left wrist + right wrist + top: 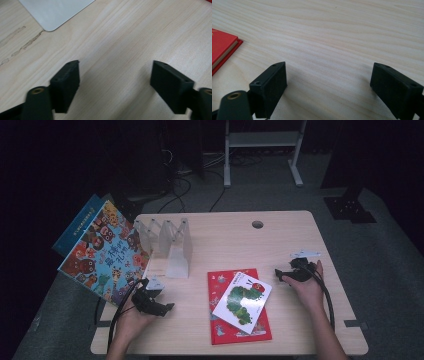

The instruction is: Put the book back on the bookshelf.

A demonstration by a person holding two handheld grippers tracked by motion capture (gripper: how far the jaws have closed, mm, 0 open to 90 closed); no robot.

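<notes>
A red book (220, 320) lies flat near the table's front edge, and a white book with a green caterpillar on its cover (242, 300) rests askew on top of it. My left gripper (167, 307) sits low over the wood to the left of the red book and points right. Its jaws are open over bare table (116, 67). My right gripper (278, 274) is to the right of the books and points left. It is open too (329, 72), with the red book's corner (222, 47) off to its left.
A translucent white book rack (172, 245) stands at the table's back left; its base corner (55, 12) lies just beyond my left jaws. A colourful picture book (102, 255) and a blue book (80, 222) lean off the left edge. A cable hole (257, 224) is at the back.
</notes>
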